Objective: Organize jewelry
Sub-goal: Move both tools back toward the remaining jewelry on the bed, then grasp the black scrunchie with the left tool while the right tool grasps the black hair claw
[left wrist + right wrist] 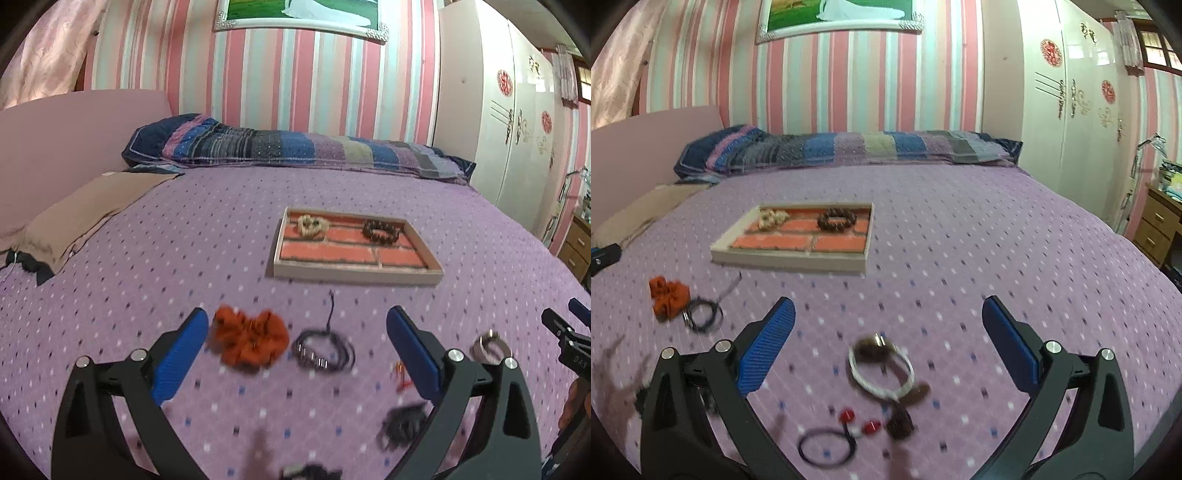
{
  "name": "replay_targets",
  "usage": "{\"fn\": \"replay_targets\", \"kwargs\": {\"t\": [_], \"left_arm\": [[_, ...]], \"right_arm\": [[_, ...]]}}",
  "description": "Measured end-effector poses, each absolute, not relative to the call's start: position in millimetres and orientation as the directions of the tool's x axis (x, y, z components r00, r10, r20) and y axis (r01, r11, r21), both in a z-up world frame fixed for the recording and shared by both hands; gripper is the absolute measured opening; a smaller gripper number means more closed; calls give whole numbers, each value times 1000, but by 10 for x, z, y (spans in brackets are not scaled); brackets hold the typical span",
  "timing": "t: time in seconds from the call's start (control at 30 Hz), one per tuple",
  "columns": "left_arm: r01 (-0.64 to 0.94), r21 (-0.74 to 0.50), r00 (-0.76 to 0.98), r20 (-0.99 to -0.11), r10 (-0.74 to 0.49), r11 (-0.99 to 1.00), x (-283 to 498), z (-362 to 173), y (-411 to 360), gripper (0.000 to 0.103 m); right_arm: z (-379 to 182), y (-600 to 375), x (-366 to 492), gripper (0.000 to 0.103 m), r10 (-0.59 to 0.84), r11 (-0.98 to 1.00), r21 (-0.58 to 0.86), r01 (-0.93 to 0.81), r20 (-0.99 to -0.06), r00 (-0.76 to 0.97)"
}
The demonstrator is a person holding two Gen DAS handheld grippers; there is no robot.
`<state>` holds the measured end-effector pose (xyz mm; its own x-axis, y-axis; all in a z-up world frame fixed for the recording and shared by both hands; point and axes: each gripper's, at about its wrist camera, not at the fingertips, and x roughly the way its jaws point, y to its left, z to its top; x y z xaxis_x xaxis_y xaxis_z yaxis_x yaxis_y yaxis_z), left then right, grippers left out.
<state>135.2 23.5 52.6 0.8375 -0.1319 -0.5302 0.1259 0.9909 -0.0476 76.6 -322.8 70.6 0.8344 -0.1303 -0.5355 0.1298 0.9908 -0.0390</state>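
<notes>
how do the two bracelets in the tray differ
Colour: the pale bracelet is cream, the dark bracelet is deep brown.
Shape: the pale bracelet lies bunched and pinched, while the dark bracelet forms a rounder open ring.
Place: in the left wrist view the pale bracelet sits at the far left of the tray, the dark bracelet at the far right.
Both are beaded and lie flat along the tray's far side.

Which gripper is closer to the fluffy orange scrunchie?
Left. The orange scrunchie lies just ahead of the left gripper, right beside its left finger. From the right gripper it sits far off to the left. Both grippers are open and empty.
</notes>
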Motion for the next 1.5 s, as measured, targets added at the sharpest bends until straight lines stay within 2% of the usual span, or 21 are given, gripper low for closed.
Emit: {"fn": "replay_targets", "kwargs": {"t": [0.43,0.63,0.8,1.2,1.37,1.5], "left_arm": [[141,6,819,-562,-114,990,696,-33,166,95],[112,-24,805,-583,-105,993,605,-213,267,95],[95,13,810,-583,-69,995,517,-355,260,95],[95,-20,766,-638,-86,995,592,-757,276,95],[90,-28,764,-639,-87,996,613,-841,303,95],[97,-36,760,-642,-98,995,633,-865,304,95]], "right_arm": [[277,-3260,244,99,-178,983,-60,175,-566,805],[117,-3227,162,99,-187,981,-70,180,-578,795],[4,-3214,147,99,-188,981,-78,176,-590,785],[-269,-3386,258,98,-232,971,-99,216,-593,771],[-329,-3466,380,90,-222,972,-81,219,-610,761],[-385,-3487,491,77,-203,976,-74,204,-650,732]]}}
